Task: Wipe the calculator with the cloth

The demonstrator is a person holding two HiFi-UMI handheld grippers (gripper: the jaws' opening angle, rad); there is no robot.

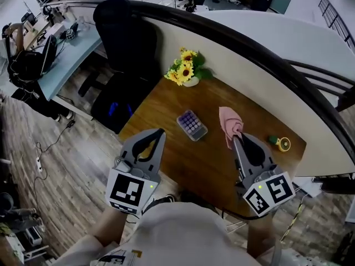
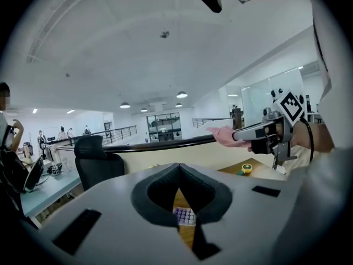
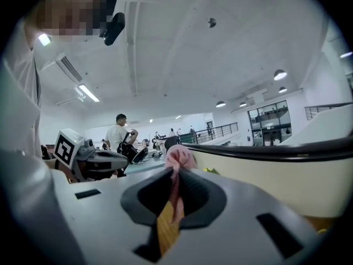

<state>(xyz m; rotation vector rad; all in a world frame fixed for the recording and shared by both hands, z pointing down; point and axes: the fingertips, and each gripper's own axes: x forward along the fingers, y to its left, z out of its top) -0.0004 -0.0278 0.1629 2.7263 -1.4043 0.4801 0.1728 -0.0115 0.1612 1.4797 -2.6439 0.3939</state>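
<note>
- Pinching a crumpled pink cloth (image 1: 227,119) between its grey jaws, the right gripper (image 1: 235,137) is held above a brown wooden table (image 1: 208,168); the jaws are closed onto the fabric.
- Most of the cloth bunches out just beyond the right gripper's tips. In the right gripper view a thin strip of it runs down between the jaws.
- The left gripper (image 1: 160,133) hovers near the table's near-left edge with its jaws pressed together at the tips, and nothing is caught between them.
- A small rectangular calculator with purple keys and a grey case (image 1: 192,124) lies flat on the table. It is ahead of the left gripper and to its right, and ahead of the right gripper to its left, apart from both.
- In the left gripper view the calculator shows through the oval gap below that gripper's closed tips, lying on the wood farther off.
- The cloth is not touching the calculator and sits to its right, nearer the right gripper.
- A bunch of yellow sunflowers in a small pale pot (image 1: 187,71) stands at the table's far edge, well beyond both grippers.
- A small round yellow and green object (image 1: 280,143) rests on the table just to the right of the right gripper.
- A black office chair (image 1: 125,37) stands beyond the table, ahead of the left gripper.
</note>
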